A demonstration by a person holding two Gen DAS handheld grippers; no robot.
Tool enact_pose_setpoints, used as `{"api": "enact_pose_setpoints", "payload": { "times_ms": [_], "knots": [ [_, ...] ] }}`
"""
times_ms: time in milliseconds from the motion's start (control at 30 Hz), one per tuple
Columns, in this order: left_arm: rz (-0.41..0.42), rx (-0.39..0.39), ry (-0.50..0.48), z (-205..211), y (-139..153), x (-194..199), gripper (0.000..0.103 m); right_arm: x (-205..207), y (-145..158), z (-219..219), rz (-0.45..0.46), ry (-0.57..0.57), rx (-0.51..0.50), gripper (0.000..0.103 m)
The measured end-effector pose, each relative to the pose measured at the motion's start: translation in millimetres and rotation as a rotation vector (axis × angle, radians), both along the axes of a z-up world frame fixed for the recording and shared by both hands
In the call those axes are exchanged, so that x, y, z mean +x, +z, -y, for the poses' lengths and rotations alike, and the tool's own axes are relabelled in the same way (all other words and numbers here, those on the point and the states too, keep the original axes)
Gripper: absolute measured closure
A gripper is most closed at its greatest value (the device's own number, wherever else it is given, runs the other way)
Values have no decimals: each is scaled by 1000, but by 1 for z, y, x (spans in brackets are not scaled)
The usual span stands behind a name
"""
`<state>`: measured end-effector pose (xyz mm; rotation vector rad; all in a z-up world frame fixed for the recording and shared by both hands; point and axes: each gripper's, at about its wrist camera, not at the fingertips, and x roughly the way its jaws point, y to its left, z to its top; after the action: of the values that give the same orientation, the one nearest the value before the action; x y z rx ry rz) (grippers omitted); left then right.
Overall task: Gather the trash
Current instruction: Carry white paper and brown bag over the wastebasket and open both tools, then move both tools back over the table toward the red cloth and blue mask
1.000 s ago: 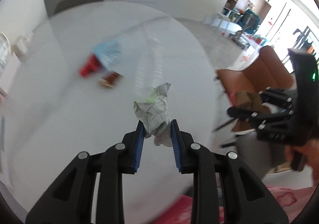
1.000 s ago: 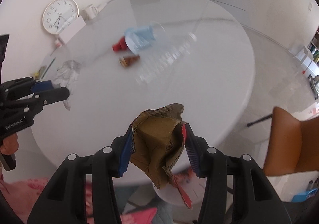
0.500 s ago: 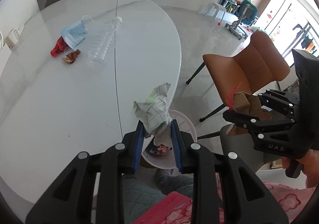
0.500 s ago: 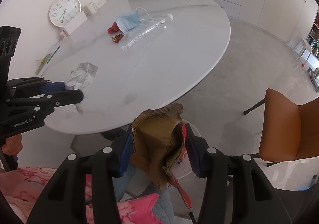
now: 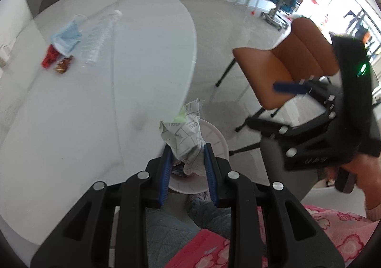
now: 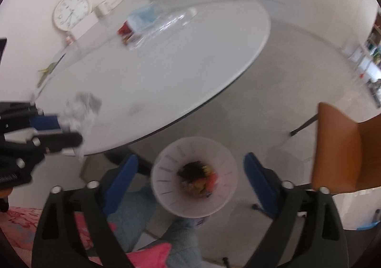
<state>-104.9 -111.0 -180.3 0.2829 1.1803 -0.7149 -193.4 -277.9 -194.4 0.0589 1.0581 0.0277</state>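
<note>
My left gripper (image 5: 187, 156) is shut on a crumpled printed paper (image 5: 184, 131) and holds it above the rim of a pale pink trash bin (image 5: 214, 134) on the floor by the table edge. My right gripper (image 6: 193, 172) is open and empty, directly over the same bin (image 6: 164, 187), which holds dark and coloured trash (image 6: 198, 178). The left gripper with the paper (image 6: 81, 108) also shows at the left of the right wrist view. On the white round table (image 5: 71, 113) lie a blue face mask (image 5: 66, 38), a clear plastic bottle (image 5: 97, 39), a red scrap (image 5: 48, 58) and a brown wrapper (image 5: 63, 66).
An orange chair (image 5: 288, 68) stands right of the bin. A wall clock (image 6: 71, 12) and a white mug (image 6: 102, 8) sit at the table's far left side. My legs in blue trousers (image 5: 202, 215) are just below the bin.
My right gripper has opened and let go of the brown cardboard piece, which is gone from its jaws; it now hangs over the bin. The left gripper keeps hold of the paper.
</note>
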Motion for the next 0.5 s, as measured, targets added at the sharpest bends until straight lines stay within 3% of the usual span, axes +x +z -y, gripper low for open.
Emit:
{"api": "enact_pose_setpoints", "payload": {
  "times_ms": [100, 267, 400, 500],
  "knots": [
    [-25, 6, -61, 19, -12, -5, 75, -7, 11, 16, 20, -38, -24, 8],
    [-54, 60, -138, 48, -42, -10, 32, -17, 18, 40, 29, -113, -26, 8],
    [-49, 136, -151, 61, -56, -7, 30, -20, 14, 49, 16, -142, -19, 8],
    [-39, 118, -114, 58, -45, -1, 23, -21, 14, 53, 16, -157, -6, 8]
  ]
}}
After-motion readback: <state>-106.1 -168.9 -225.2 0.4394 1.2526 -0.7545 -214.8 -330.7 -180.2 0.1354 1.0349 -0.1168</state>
